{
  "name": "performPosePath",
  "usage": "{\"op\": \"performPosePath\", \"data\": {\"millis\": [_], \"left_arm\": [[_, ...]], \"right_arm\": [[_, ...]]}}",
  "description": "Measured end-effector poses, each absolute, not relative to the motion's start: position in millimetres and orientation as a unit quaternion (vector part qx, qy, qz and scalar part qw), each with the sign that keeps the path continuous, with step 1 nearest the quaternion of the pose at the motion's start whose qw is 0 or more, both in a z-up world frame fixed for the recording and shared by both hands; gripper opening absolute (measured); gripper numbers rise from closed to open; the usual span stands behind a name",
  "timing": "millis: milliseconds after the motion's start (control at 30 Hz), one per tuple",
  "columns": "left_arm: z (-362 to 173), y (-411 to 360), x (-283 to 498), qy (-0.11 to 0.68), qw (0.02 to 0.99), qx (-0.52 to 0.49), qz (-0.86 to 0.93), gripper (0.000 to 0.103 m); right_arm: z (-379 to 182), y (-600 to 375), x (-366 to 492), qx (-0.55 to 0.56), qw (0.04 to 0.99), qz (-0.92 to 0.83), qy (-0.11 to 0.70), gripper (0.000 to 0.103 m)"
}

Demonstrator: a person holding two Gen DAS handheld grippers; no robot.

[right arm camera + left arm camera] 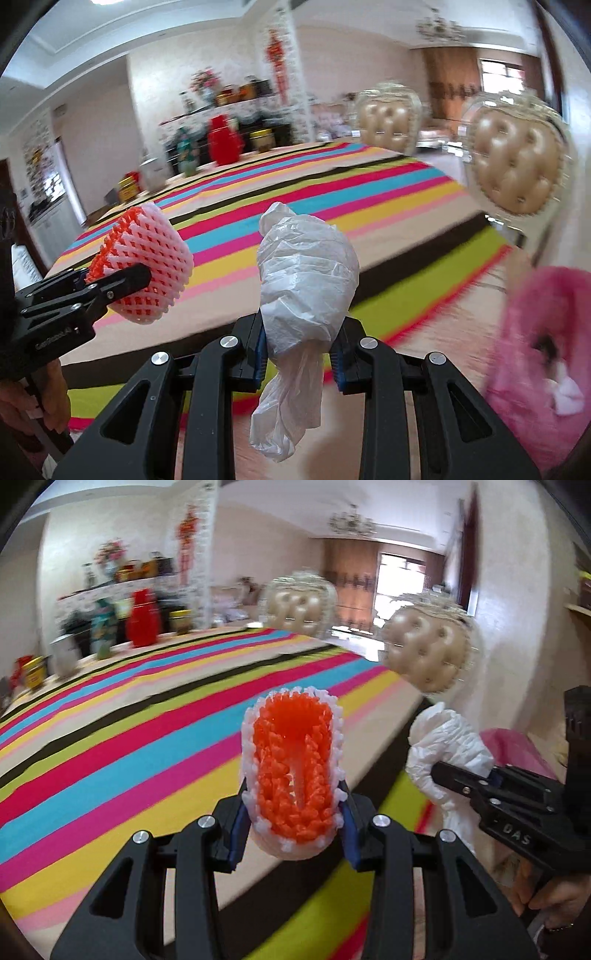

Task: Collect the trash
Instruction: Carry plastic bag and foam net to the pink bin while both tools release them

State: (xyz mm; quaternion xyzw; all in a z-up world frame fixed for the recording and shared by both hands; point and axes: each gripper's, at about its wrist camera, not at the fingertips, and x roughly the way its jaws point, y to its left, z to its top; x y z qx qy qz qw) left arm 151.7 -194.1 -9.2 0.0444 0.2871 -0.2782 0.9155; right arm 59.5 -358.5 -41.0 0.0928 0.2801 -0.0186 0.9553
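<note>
Clamped in the left gripper (pixel 293 819) sits an orange-and-white foam fruit net (pixel 291 771); the right gripper (pixel 299 358) pinches a crumpled white plastic bag (pixel 306 277). Both are carried above the striped tablecloth (pixel 110 738). Next, I judge, comes dropping them into the pink bag (pixel 546 332).

The foam net (pixel 293 771) is showing orange inside, white outside; the crumpled bag (pixel 306 273) is looking translucent white, above the rainbow-striped bench (pixel 129 709), near a pink bag (pixel 543 339).
</note>
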Motion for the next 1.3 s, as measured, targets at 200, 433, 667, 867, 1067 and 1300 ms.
{"op": "performPosePath", "data": {"millis": [200, 433, 667, 867, 1067, 1300], "left_arm": [[-8, -275, 135, 0.277, 0.885, 0.065, -0.368, 0.040], [-11, -359, 120, 0.277, 0.847, 0.077, -0.447, 0.040], [-17, -419, 106, 0.278, 0.820, 0.094, -0.491, 0.041], [-24, -456, 102, 0.288, 0.805, 0.098, -0.509, 0.041], [-32, -482, 100, 0.296, 0.789, 0.111, -0.527, 0.041], [-44, -512, 87, 0.272, 0.795, 0.122, -0.529, 0.090]], "right_arm": [[-38, -426, 18, 0.111, 0.951, -0.112, 0.268, 0.028], [-44, -507, -26, 0.136, 0.931, -0.213, 0.262, 0.029], [-64, -580, -34, 0.163, 0.909, -0.267, 0.275, 0.034], [-67, -616, -34, 0.186, 0.916, -0.257, 0.246, 0.066], [-41, -611, -68, 0.170, 0.921, -0.286, 0.202, 0.066], [-21, -588, -124, 0.163, 0.917, -0.317, 0.176, 0.067]]}}
